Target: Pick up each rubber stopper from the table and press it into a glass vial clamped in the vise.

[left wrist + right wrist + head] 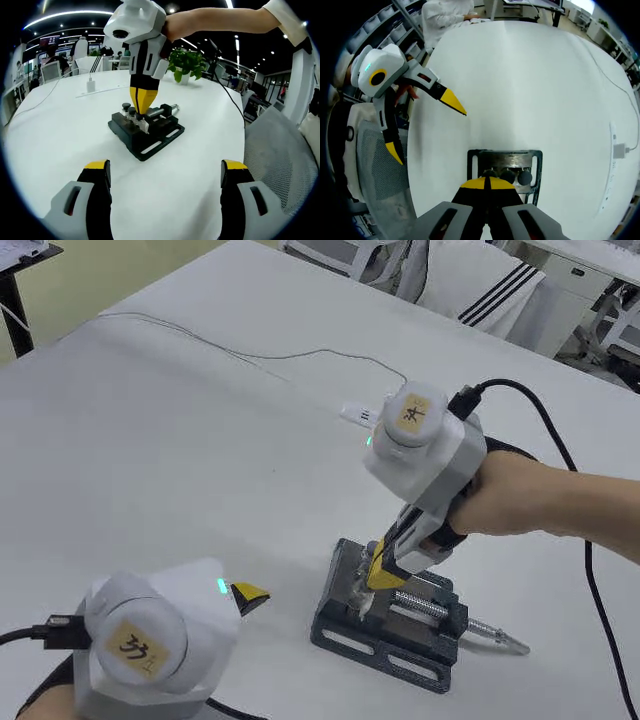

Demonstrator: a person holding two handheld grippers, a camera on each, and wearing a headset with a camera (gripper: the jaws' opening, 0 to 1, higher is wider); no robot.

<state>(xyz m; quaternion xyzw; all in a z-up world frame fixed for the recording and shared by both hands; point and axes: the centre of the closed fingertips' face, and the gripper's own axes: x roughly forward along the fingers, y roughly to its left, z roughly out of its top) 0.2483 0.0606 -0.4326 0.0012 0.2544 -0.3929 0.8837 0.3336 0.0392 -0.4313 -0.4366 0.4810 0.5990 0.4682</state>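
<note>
The right claw (384,575) points steeply downward, its yellow-tipped jaws drawn tight together. It is gripped by a hand (505,495) whose bare forearm (590,508) reaches in from the right side of the head view. The left claw (165,166) hovers low and roughly level, close to the person, with its jaws spread wide apart.

Bright, even indoor light, sharp focus throughout.
Lit from above by ceiling strip lights (65,17), glaring as white streaks in the left gripper view. Softly shadowed beside the vise (385,640) on the pale table (150,440). Bent hard by fisheye toward both gripper views' edges.
</note>
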